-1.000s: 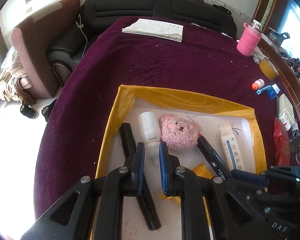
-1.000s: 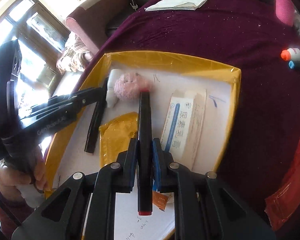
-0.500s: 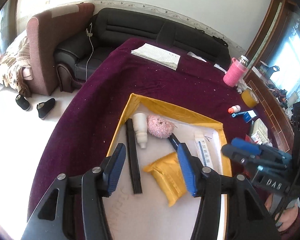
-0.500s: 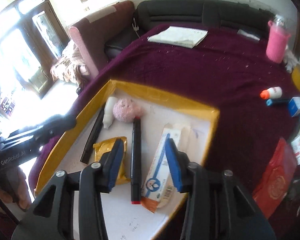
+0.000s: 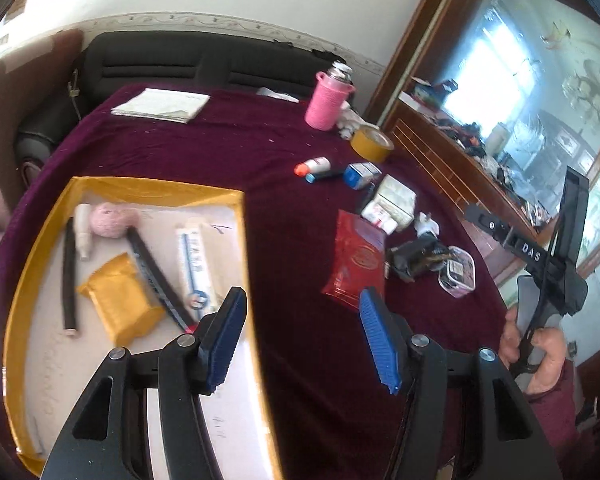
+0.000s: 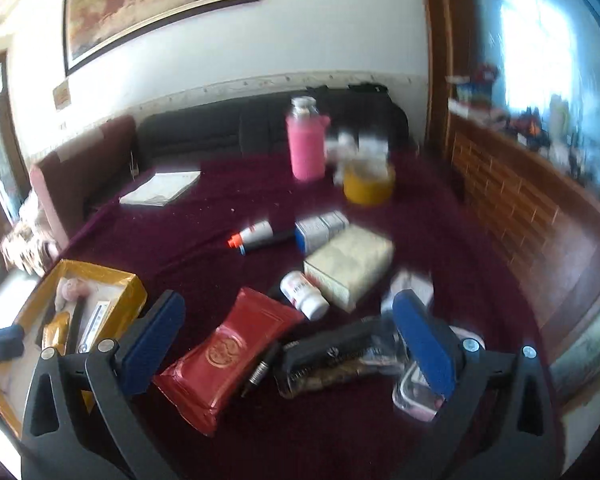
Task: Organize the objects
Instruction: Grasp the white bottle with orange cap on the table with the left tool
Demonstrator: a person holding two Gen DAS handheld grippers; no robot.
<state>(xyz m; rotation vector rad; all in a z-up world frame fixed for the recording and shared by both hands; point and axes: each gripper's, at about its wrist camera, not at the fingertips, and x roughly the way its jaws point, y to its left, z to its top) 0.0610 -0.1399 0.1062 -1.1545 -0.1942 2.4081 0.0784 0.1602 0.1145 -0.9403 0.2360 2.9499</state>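
Between the blue-padded fingers of the right gripper (image 6: 288, 344), on a dark purple tablecloth (image 6: 204, 224), lie a shiny red foil packet (image 6: 224, 356) and a black comb-like item (image 6: 332, 354). Its jaws are opening wide, with nothing pressed by either pad. Just beyond the fingertips sit a small white pill bottle (image 6: 304, 290) and a cream rectangular box (image 6: 350, 266).

The left gripper (image 5: 300, 338) hovers with its jaws opening too, moderately spread and holding nothing. Its left finger (image 5: 224, 338) hangs over the right edge of a shallow yellow-walled cardboard tray (image 5: 24, 264); its right finger points toward the same red packet. Beyond the left finger, inside the tray, lie a black-and-red marker (image 5: 156, 276), a white ointment carton (image 5: 192, 268), a yellow sachet (image 5: 120, 304), a thin black stick (image 5: 69, 276), a small white bottle (image 5: 82, 228) and a pink fuzzy ball (image 5: 110, 220).

Both grippers face the packet, so they could collide reaching for it. Its slick foil might slip from the pads, and the closely packed items beside it could be dragged along.
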